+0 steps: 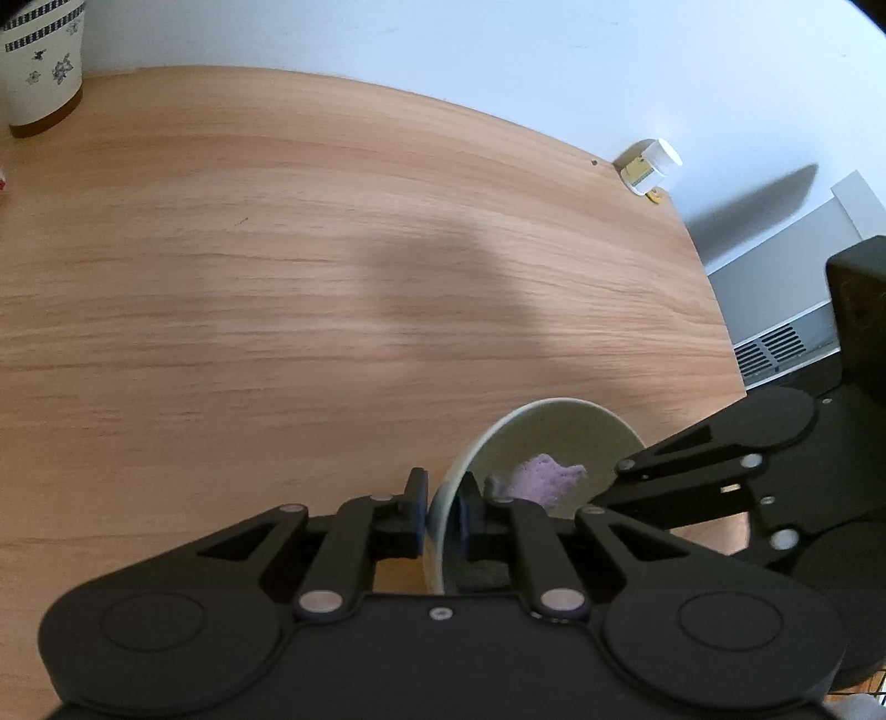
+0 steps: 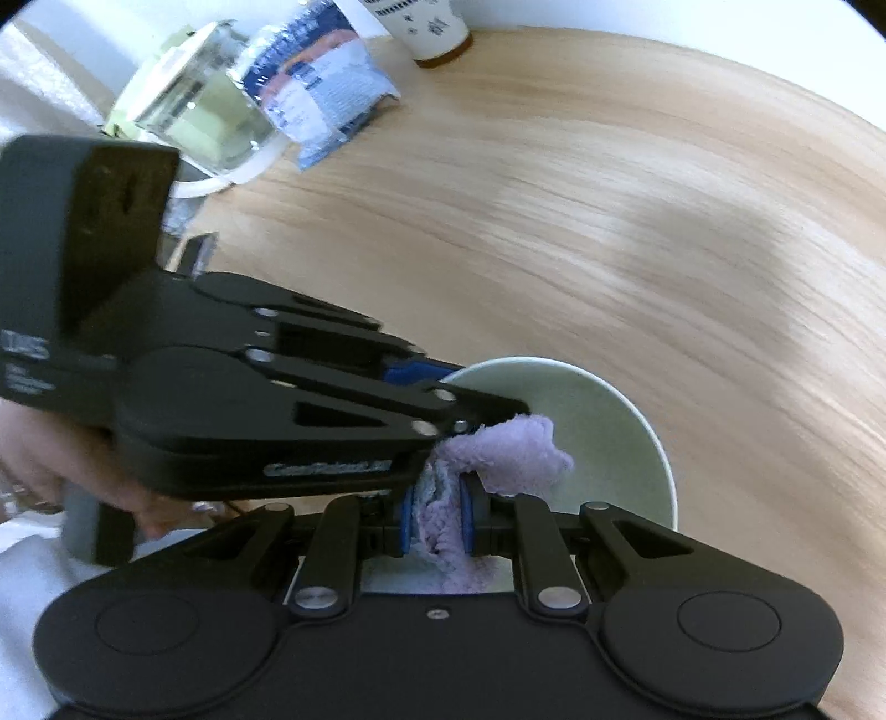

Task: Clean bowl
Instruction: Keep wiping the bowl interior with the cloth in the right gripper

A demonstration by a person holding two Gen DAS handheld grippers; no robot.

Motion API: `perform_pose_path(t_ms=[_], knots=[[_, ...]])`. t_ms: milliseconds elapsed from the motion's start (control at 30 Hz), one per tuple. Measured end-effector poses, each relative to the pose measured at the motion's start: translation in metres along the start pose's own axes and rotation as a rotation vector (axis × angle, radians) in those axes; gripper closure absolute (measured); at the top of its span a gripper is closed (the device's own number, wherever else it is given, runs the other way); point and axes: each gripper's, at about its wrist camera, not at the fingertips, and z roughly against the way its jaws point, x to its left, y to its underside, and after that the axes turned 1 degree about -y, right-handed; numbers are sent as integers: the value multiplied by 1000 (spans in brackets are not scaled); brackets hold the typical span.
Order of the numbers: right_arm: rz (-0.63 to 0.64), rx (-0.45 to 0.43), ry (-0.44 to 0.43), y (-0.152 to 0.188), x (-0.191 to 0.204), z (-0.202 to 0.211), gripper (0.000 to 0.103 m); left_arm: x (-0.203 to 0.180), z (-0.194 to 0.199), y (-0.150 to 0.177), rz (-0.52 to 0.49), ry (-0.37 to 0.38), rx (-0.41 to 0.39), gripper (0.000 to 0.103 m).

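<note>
A pale green bowl (image 1: 554, 437) stands tilted on the wooden table (image 1: 277, 277). My left gripper (image 1: 441, 512) is shut on its near rim, one pad outside the wall and one inside. A lilac cloth (image 1: 545, 479) lies inside the bowl. In the right wrist view the same bowl (image 2: 603, 421) sits just ahead, and my right gripper (image 2: 436, 523) is shut on the lilac cloth (image 2: 509, 454), which bunches out over the bowl's inner wall. The left gripper's body (image 2: 277, 399) crosses from the left, its pads on the bowl's rim.
A patterned cup (image 1: 41, 66) stands at the table's far left, and a small white-capped jar (image 1: 650, 166) at the far right edge. In the right wrist view a glass jug (image 2: 194, 111), a blue-and-white packet (image 2: 315, 83) and the cup (image 2: 432, 27) line the far edge. A person's hand (image 2: 50, 459) holds the left gripper.
</note>
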Motion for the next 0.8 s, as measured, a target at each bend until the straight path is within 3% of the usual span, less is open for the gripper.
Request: perform_pose_path(t_ms=[133,433,533,700,800], knots=[[14,-9,39,8,3,-18,85,1,-1,-2,3,-14,-1,90],[185,53,262,11,35,-29,85,-5,-2,-5,-37,-26,-6,94],[187,60,263,11,38,-20,85,-2,-2,-5,-33,-18,-4,95],[196,104,150,7,46,8,85,-2,-3,-6,-36,-25,-10,95],[237,152,165,6,51,4,85,-1,-4,-6,-33,-24,-9,95]])
